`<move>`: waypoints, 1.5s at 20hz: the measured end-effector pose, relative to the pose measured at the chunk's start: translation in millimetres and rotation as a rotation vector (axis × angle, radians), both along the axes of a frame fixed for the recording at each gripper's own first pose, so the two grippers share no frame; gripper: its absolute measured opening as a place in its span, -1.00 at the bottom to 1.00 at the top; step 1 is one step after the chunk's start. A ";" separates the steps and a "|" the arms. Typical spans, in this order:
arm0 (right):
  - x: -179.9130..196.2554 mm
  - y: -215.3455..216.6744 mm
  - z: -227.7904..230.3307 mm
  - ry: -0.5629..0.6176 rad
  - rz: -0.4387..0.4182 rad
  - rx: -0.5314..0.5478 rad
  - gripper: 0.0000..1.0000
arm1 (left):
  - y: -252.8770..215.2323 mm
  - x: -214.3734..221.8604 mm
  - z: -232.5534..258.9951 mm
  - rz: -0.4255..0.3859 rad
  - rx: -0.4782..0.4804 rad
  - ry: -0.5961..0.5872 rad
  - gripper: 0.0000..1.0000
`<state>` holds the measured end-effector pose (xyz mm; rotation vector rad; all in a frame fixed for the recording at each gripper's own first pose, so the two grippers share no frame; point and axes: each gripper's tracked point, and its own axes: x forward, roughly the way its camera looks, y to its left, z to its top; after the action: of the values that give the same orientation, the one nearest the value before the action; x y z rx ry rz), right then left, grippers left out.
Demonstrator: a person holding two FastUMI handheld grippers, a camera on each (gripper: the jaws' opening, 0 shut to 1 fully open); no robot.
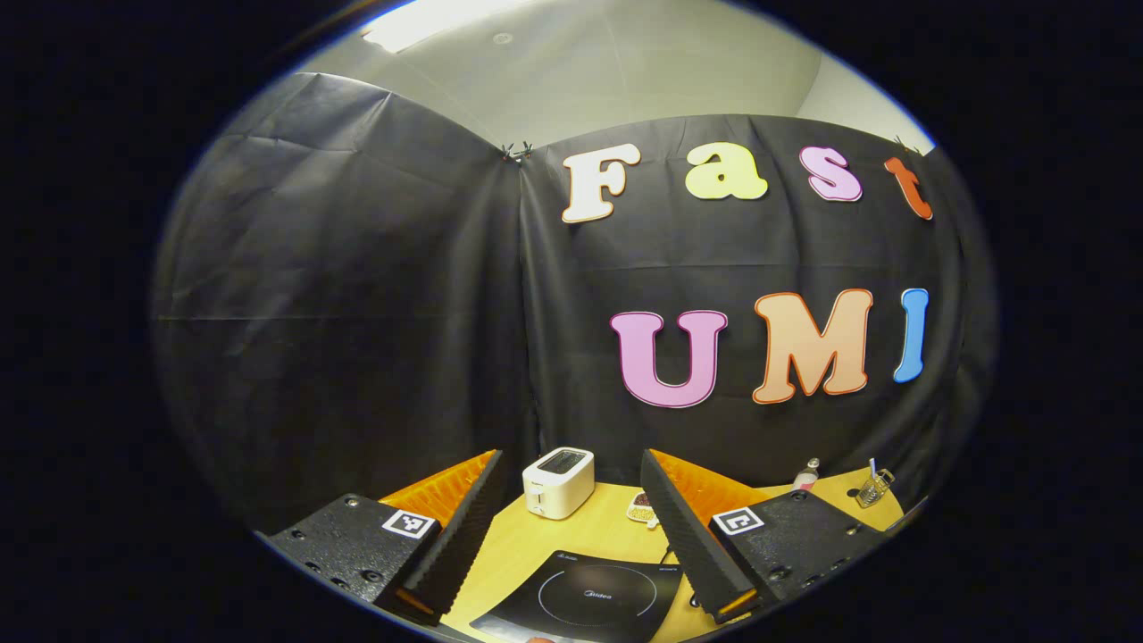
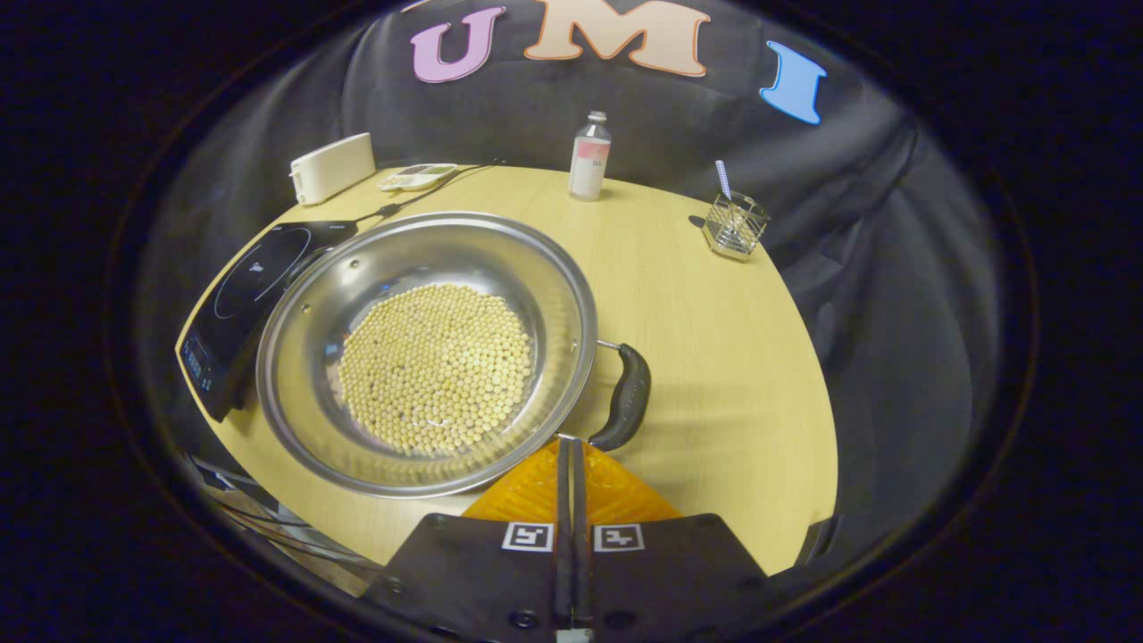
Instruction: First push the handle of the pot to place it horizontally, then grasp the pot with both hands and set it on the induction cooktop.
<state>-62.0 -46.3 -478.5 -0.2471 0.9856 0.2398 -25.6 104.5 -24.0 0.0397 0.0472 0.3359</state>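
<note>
wooden table [image 2: 696, 313] under me, black cloth wall behind. right gripper [image 2: 571, 446] here: my jaws are pressed together w/ nothing between them, tips just at the near rim of the pot [image 2: 429, 348], right beside its black handle [image 2: 625, 393]. can't quite tell if i'm touching the rim or only next to it. pot sits on the table, full of small pale beans [image 2: 435, 366], its far-left edge up against the induction cooktop [image 2: 250, 295], maybe overlapping it. handle curves along the pot's right side. toaster [image 2: 332, 167], bottle [image 2: 589, 156] and wire holder [image 2: 734, 225] stand at the back. left gripper [image 1: 571, 527] rides high, jaws wide apart, nothing held, w/ the cooktop below between the fingers and the toaster beyond.
</note>
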 end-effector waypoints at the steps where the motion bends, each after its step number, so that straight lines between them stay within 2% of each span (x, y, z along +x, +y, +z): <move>1: 3.9 -0.6 0.3 -0.002 -0.001 -0.003 -0.95 | 2.3 -1.7 -0.5 0.007 0.003 0.003 0.94; 3: 9.8 -2.5 -0.7 -0.004 0.000 -0.006 -0.99 | 5.6 -2.7 -1.1 0.017 0.007 0.007 0.94; 8: 17.0 -3.5 -3.4 -0.004 0.007 -0.003 -0.94 | 10.3 -3.5 -3.6 0.033 0.016 0.019 0.94; 12: 16.4 -3.0 -2.6 -0.007 0.015 -0.006 -0.98 | 4.7 1.9 -5.1 0.019 0.015 0.024 0.94; 22: 14.4 -11.6 5.4 -0.021 -0.006 -0.005 -0.94 | -14.2 17.6 -14.0 -0.047 0.006 0.045 0.94; 30: 38.7 -9.2 54.3 -0.143 -0.050 0.082 -0.92 | -52.7 38.0 -57.0 -0.171 -0.107 0.120 0.97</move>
<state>-23.4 -55.5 -424.2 -0.1626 0.8373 0.2130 12.3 51.8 -81.0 -0.0416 0.1796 0.1590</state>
